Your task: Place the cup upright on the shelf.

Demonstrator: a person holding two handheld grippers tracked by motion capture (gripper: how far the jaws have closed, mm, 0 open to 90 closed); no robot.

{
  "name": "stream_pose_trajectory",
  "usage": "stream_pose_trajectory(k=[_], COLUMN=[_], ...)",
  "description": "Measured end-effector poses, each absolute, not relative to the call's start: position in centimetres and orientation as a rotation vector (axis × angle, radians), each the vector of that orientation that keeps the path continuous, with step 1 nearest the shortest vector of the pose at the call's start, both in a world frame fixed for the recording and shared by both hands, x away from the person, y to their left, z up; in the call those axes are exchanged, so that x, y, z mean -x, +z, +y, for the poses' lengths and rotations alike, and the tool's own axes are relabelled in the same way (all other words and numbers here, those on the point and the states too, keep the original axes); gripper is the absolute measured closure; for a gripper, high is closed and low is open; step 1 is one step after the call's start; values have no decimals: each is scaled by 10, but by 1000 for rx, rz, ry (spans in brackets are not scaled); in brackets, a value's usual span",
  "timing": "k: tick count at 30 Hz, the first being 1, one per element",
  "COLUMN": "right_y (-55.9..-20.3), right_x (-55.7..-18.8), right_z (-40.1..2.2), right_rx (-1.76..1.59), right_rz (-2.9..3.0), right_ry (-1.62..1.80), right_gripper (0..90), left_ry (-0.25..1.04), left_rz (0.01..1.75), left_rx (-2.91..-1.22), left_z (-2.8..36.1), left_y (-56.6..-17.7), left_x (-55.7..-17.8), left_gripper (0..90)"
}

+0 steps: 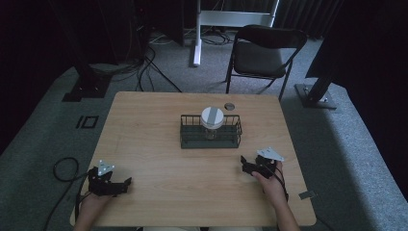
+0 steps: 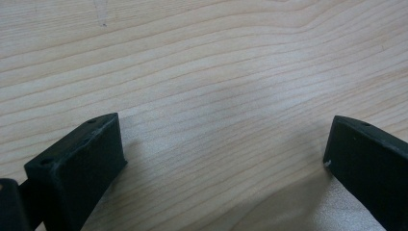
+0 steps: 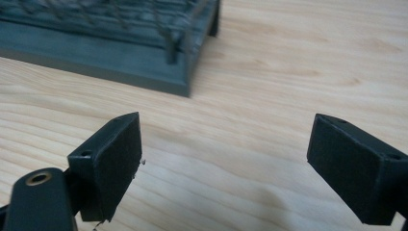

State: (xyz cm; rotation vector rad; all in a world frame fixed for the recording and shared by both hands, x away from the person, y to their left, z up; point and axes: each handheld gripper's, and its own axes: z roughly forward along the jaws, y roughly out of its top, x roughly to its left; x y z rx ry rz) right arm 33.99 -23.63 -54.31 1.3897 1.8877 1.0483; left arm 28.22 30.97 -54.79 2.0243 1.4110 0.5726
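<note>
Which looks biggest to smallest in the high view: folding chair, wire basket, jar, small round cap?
1. folding chair, though farther from the camera
2. wire basket
3. jar
4. small round cap

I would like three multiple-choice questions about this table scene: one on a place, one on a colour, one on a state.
1. Where does the jar stand?
A. inside the wire rack
B. on the chair
C. at the table's near edge

2. What colour is the jar's lid?
A. red
B. white with a grey stripe
C. black

3. How do the jaws of the right gripper stand?
A. shut on the jar
B. shut on nothing
C. wide apart with nothing between

Answers:
1. A, the high view shows the jar within the rack's wire walls.
2. B, from above the lid shows white with a grey band across it.
3. C, the right gripper view shows bare table between the two jaws.
</note>
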Motion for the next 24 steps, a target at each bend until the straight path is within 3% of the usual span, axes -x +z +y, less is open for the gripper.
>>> stream_pose_trajectory(k=[24], right_y=[-548], right_x=[-341], right_z=[-269], right_rx=[-1559], right_rz=[1853], right_ry=[869], right_gripper=[117], left_ry=[573], left_rz=[1411], left_rx=[-2024], left_z=[310], left_y=[-548], left_x=[-282], left_gripper=[6])
